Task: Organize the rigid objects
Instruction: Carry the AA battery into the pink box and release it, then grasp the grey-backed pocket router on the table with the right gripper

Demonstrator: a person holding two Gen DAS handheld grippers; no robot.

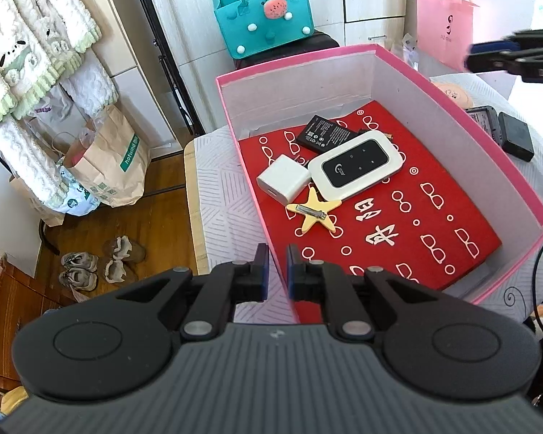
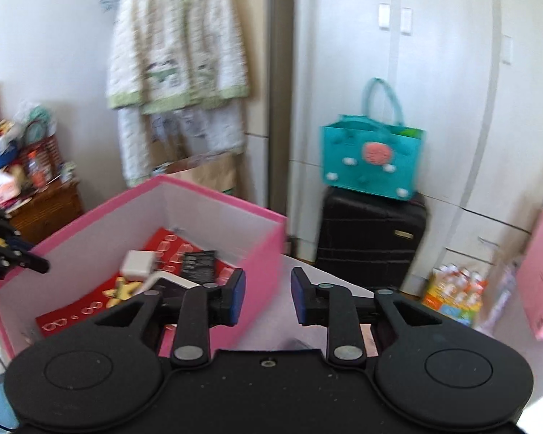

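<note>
The pink cardboard box (image 1: 416,83), open-topped with white inner walls and a red printed sheet lining its floor, is the landmark here and the place where the rigid items are being gathered; it sits on a white patterned tablecloth (image 1: 217,188). Nearest to the left wrist camera, the left gripper (image 1: 278,267) hangs just over the box's near wall with its blue-padded fingers drawn to a narrow gap and nothing between them, so I judge it has nothing to carry at present. Inside the box, a yellow star-shaped hair clip (image 1: 313,213) lies metal side up closest to that wall; just beyond it sit a white cube-shaped charger plug (image 1: 284,180) and a white pocket router with a black face (image 1: 356,164), the two touching or nearly so. Farther in, a flat black battery (image 1: 324,133) lies partly under the router's far end. These are clustered toward one side, which leaves bare red floor for more pieces. Outside the box, beyond its right wall, a small black rectangular block (image 1: 517,140) and a dark flat device (image 1: 483,120) beside it rest on the cloth, likely awaiting their turn. The right gripper (image 2: 268,296) hovers outside the box's right wall, fingers spread wide and empty, probably readied for those pieces; its view is blurred.
</note>
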